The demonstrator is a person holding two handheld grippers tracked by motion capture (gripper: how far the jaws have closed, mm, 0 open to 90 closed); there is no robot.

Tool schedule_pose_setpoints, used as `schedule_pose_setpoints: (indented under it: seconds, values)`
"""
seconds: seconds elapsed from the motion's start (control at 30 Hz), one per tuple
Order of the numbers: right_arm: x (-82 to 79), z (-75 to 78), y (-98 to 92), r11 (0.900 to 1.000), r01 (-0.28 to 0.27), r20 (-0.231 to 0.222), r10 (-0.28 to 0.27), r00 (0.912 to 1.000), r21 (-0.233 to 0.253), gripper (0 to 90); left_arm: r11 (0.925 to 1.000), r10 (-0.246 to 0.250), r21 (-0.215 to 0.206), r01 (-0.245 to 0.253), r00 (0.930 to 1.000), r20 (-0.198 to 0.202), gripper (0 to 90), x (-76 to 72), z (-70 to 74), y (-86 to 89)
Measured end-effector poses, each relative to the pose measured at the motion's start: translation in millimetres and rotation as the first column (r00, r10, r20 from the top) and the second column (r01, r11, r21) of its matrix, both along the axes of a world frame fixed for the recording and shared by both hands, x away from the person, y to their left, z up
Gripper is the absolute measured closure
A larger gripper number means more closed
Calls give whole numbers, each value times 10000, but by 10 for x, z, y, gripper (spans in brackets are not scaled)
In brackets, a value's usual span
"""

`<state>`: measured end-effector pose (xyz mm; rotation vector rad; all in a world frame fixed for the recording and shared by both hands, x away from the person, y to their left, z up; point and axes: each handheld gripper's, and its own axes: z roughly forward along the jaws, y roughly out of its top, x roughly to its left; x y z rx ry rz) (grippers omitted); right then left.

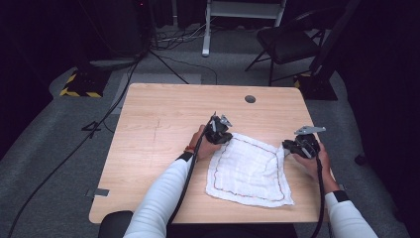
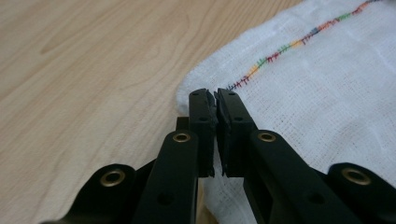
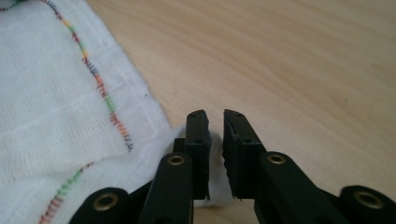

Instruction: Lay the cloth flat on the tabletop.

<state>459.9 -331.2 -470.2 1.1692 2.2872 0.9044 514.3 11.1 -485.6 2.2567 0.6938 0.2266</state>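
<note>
A white woven cloth with rainbow stitching [image 1: 250, 171] lies at the wooden table's [image 1: 158, 124] five o'clock. The left gripper [image 2: 215, 95] pinches its corner; the right gripper [image 3: 215, 116], slightly parted, straddles another.

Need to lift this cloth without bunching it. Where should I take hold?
Take the white cloth by its two far corners, one gripper each, coming in low from outside. It lies flat, so only edges offer fingers a pinch; the left gripper and right gripper sit there.
</note>
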Motion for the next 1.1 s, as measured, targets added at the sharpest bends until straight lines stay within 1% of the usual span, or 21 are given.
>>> schedule_pose_setpoints:
  seconds: [0.03,0.1,0.17,0.2,0.27,0.33,0.4,0.47,0.53,0.6,0.63,0.7,0.73,0.8,0.83,0.87,0.93,0.97,1.0,1.03,1.1]
  values:
    - [13,30,11,9999,41,44,-41,10000,141,789,10000,63,-38,-63,10000,39,855,-5,23,29]
    - [29,89,40,9998,46,355,-52,9994,180,709,9998,150,-113,-148,9997,188,856,-21,78,114]
    - [42,151,72,9995,53,645,-72,9979,301,682,9996,214,-179,-209,9994,285,857,-55,130,208]
    - [53,174,90,9990,70,605,-97,9981,443,640,9995,226,-216,-219,9992,332,857,-73,152,256]
    - [70,204,148,9977,139,502,-172,9986,660,575,9995,223,-213,-214,9989,407,857,-115,184,338]
    - [77,215,239,9972,-13,361,-14,9993,753,528,9997,196,-152,-188,9986,500,857,-172,198,403]
    - [82,202,330,9976,-150,203,136,9997,682,495,9996,174,-209,-164,9985,527,857,-218,190,447]
    - [98,159,406,9991,-118,-104,123,9999,415,459,9997,124,-212,-113,9985,534,857,-257,177,484]
    - [125,109,433,9999,29,-342,-26,9994,105,421,9998,139,-172,-130,9984,540,857,-278,166,502]
    - [169,47,397,9988,485,-641,-489,9967,-85,395,9998,149,-141,-142,9985,522,857,-288,160,512]
    - [184,29,372,9980,627,-682,-633,9957,-111,381,9998,131,-124,-125,9986,512,857,-289,161,517]
    - [225,-15,293,9951,988,-964,-976,9905,76,372,9999,122,-119,-117,9988,474,857,-286,156,521]
    - [242,-39,265,9945,1024,-1120,-993,9887,220,378,9998,148,-121,-142,9987,491,857,-284,150,519]
    - [264,-80,242,9947,932,-1432,-861,9859,436,444,9998,144,-114,-139,9988,459,857,-280,138,512]
    - [267,-92,248,9949,833,-1526,-737,9855,573,535,9999,154,-84,-150,9986,496,857,-280,132,508]
    - [269,-95,251,9959,542,-1543,-424,9871,731,632,9999,167,-26,-166,9984,545,857,-278,133,508]
    - [260,-69,271,9965,316,-1347,-209,9907,779,768,9998,202,-24,-201,9979,610,857,-278,151,519]
    - [254,-45,279,9965,97,-1204,4,9927,834,809,9997,224,-39,-222,9976,660,857,-277,168,531]
    - [244,-16,289,9964,-51,-1054,141,9943,847,831,9996,283,-61,-279,9970,721,857,-277,188,544]
    - [233,14,305,9972,-174,-856,236,9961,725,840,9994,346,-77,-341,9959,832,858,-279,216,562]
    - [213,70,337,9970,-419,-416,447,9981,653,847,9987,469,-235,-447,9939,998,857,-271,278,614]
